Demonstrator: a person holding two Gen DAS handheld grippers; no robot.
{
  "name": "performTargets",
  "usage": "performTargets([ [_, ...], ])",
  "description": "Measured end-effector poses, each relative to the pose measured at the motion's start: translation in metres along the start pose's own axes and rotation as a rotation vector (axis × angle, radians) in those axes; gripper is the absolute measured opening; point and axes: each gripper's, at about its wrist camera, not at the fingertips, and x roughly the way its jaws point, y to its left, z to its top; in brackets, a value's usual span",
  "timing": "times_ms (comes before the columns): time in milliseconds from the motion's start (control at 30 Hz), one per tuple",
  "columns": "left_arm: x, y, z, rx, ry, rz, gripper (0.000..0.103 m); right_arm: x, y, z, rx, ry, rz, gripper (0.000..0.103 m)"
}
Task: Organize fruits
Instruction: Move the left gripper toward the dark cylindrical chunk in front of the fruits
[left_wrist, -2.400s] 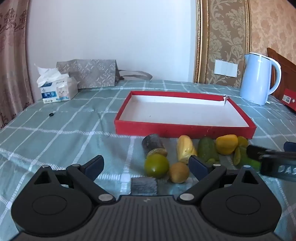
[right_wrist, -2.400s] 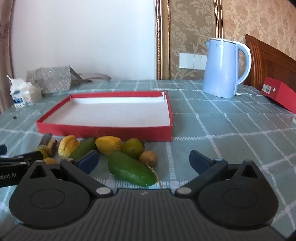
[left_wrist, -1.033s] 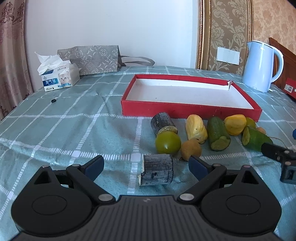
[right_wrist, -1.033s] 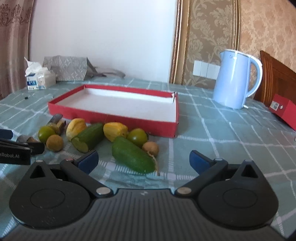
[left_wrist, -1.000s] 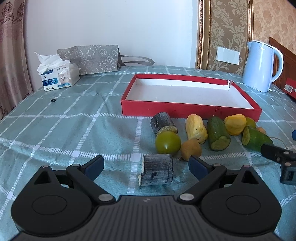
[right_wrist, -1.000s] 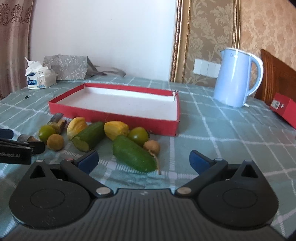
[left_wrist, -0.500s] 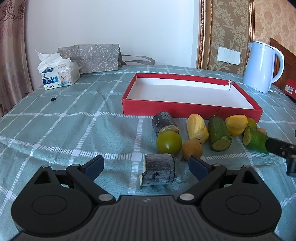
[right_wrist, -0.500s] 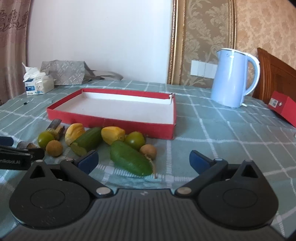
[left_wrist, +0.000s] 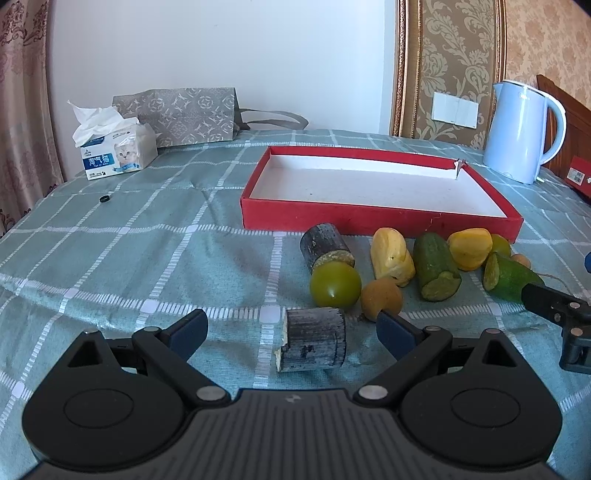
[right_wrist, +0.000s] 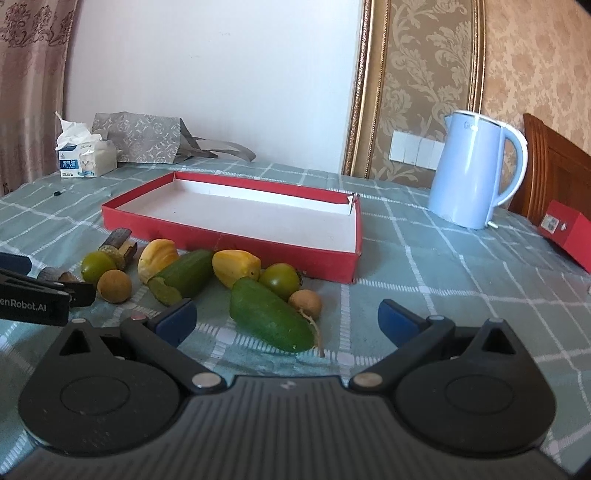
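Note:
A red tray (left_wrist: 373, 218) with a white inside lies on the checked cloth; it also shows in the right wrist view (right_wrist: 229, 232). In front of it lie several fruits: a dark sugarcane piece (left_wrist: 314, 339), a second one (left_wrist: 325, 245), a green round fruit (left_wrist: 335, 285), a brown longan (left_wrist: 381, 297), yellow pieces (left_wrist: 391, 256), a cut cucumber (left_wrist: 436, 266). My left gripper (left_wrist: 291, 328) is open, with the near sugarcane piece between its fingers, untouched. My right gripper (right_wrist: 288, 317) is open, with a green cucumber (right_wrist: 271, 319) and a longan (right_wrist: 304, 302) between its fingers.
A light blue kettle (right_wrist: 476, 170) stands at the back right, a red box (right_wrist: 565, 229) beside it. A tissue box (left_wrist: 114, 155) and a grey paper bag (left_wrist: 177, 114) sit at the back left. A small black ring (left_wrist: 104, 199) lies on the cloth.
Both grippers have drawn back and risen a little, so the fruits sit farther ahead. The right view has turned slightly to the left. Nothing was grasped.

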Motion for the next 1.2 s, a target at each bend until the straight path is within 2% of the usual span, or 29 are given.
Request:
performTargets([
  [433, 0.001, -0.003, 0.0, 0.006, 0.002, -0.007, 0.099, 0.003, -0.01, 0.001, 0.06, 0.015, 0.056, 0.103],
  [900, 0.004, -0.007, -0.003, 0.033, 0.004, -0.026, 0.099, 0.01, -0.029, 0.0, 0.121, 0.044, 0.024, 0.103],
  [1200, 0.008, -0.002, -0.004, 0.005, 0.016, -0.048, 0.099, 0.011, -0.029, -0.001, 0.12, 0.064, 0.026, 0.103],
])
